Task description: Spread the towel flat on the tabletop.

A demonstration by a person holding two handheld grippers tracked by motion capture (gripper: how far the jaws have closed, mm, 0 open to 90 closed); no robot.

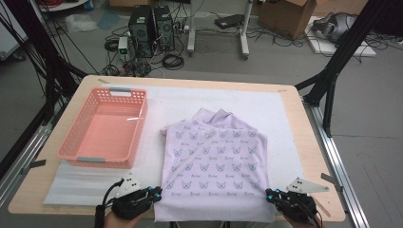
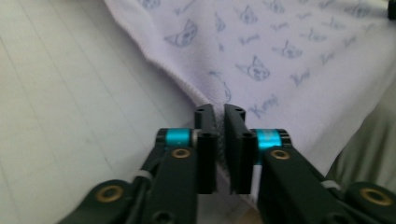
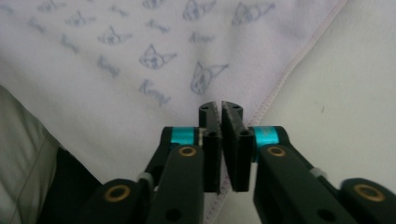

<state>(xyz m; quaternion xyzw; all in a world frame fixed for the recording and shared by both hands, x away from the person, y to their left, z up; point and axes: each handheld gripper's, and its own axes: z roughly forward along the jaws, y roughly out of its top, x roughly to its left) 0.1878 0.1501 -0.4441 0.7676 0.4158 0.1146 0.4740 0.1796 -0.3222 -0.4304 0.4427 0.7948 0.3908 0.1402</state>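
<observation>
A: What is carrying everything?

B: A pale wooden table with rounded corners (image 1: 311,156) is bearing a white padded mat (image 1: 280,118).

A: And what is lying on that?

B: A lilac cat-print knit shirt (image 1: 216,161) is lying flat between the left claw (image 1: 155,194) and the right claw (image 1: 270,195). A pink perforated plastic basket (image 1: 105,127) is sitting beyond the left claw.

High overhead forward-down; two close claw-mounted views, sharing the shirt (image 1: 216,161).
</observation>
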